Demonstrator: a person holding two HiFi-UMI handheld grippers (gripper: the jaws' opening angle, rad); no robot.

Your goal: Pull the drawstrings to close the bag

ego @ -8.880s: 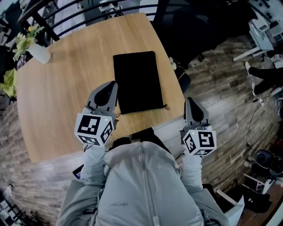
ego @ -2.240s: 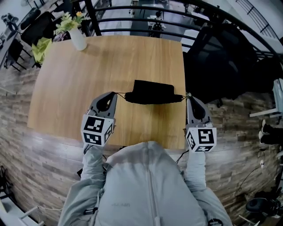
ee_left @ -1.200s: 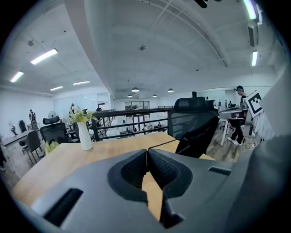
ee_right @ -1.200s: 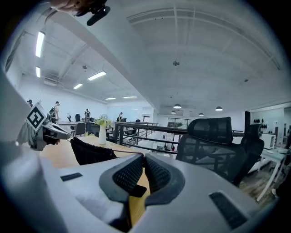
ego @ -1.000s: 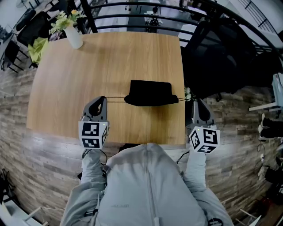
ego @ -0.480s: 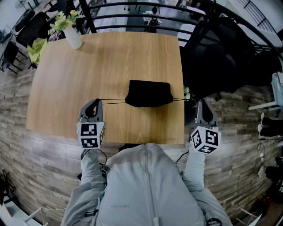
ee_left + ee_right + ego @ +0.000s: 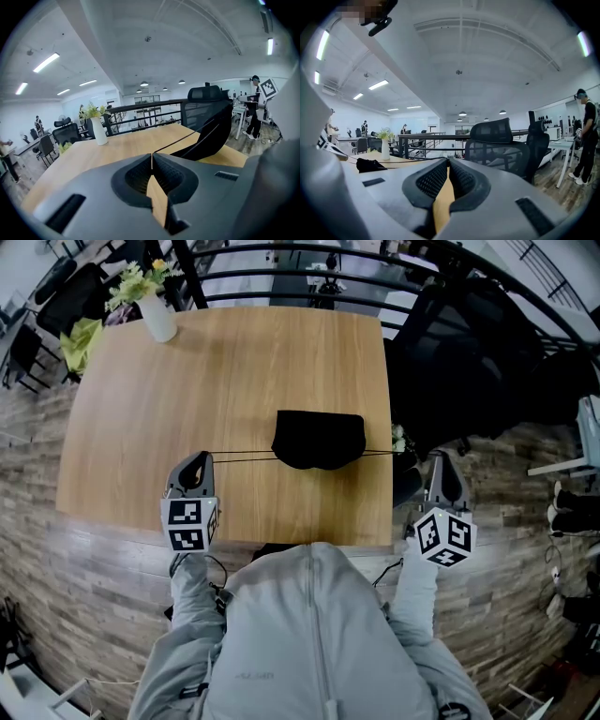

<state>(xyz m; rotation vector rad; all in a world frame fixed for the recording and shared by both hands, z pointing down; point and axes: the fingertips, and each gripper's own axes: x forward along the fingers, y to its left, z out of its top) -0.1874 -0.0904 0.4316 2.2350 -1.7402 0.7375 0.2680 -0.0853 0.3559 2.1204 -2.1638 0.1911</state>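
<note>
Your left gripper (image 7: 198, 463) has its jaws pressed together on the left drawstring (image 7: 239, 457). In the left gripper view you can see the dark cords come right out of the seam where the pads meet and run straight to the black bag (image 7: 319, 440). Same deal on the other side. Your right gripper (image 7: 439, 463) is closed tight on the right drawstring (image 7: 380, 453), and in the right gripper view a thin line leaves the jaw tips and heads off left toward the bag, which shows up small and dark there.

Both cords look taut, pretty much one straight line across from gripper to gripper with the bag in the middle. The bag sits over the near right part of the wooden table (image 7: 187, 381), closer to your right gripper than your left. Its far edge is flat, and the near edge where the strings come out looks rounded and bunched up.

Your left gripper is over the table near its front edge. Your right one hangs just past the table's right edge, over the floor.

Other stuff: a white vase (image 7: 157, 320) with flowers stands at the far left corner, well away from the bag. A black office chair (image 7: 469, 362) is parked off the table's right side, and a dark railing (image 7: 281, 254) runs behind the table.
</note>
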